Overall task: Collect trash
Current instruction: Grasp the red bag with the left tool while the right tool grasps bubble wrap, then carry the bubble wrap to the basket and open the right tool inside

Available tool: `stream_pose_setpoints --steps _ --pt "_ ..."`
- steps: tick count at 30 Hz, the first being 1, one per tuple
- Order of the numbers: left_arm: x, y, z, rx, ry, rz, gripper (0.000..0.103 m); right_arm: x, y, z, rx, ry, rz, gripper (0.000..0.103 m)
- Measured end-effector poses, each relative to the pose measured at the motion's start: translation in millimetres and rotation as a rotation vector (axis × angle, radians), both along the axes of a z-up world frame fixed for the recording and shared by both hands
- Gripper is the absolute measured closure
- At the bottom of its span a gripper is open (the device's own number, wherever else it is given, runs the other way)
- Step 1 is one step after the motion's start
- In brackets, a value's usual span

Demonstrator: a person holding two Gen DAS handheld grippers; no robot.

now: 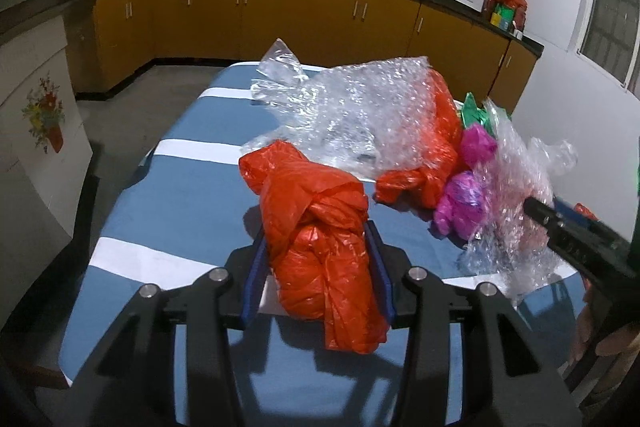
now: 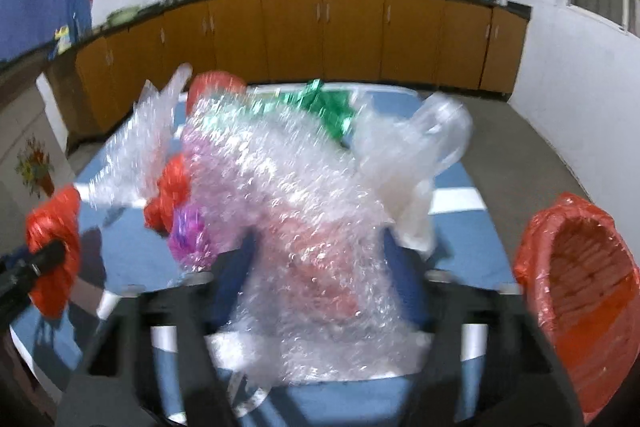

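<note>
Knotted crinkly orange bag (image 1: 320, 247) clamped, left hand-held gripper (image 1: 320, 259); right hand-held gripper (image 2: 320, 267) pinches bubble wrap (image 2: 312, 227).

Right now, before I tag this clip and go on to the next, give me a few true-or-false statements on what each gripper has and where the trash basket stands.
1. The left gripper is closed on a knotted orange bag. True.
2. The right gripper is empty. False: bubble wrap sits between its jaws.
3. A basket lined with an orange bag stands at the right of the right wrist view. True.
4. The table cover is plain red. False: it is blue with white stripes.
5. All the trash is already in the basket. False: bags and wrap still lie on the table.
</note>
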State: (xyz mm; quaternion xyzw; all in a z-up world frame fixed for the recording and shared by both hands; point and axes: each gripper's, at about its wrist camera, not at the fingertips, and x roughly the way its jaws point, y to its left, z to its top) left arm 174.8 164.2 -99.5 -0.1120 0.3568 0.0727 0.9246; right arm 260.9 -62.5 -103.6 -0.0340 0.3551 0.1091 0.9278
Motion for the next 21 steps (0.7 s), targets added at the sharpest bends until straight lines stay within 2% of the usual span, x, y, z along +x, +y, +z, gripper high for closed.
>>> stream_pose_setpoints --steps 1,6,18,21 --pt "-0.5 0.9 0.5 -0.003 -0.001 0.002 0.058 -1.6 -0.7 0.4 0.008 -0.002 0.004 0.065" --pt "-1.1 3.3 0.1 -0.008 -0.006 -0.003 0.058 -10.7 -9.1 6.8 0.032 -0.011 0.006 0.08" --pt "-10.0 -18.3 22.0 0.001 -0.063 -0.056 0.058 -44.2 -33.7 33.9 0.142 -0.077 0.014 0.082" --pt "-10.7 -24.2 25.4 0.004 -0.07 -0.07 0.058 -46.8 -29.2 26.8 0.112 -0.072 0.032 0.082"
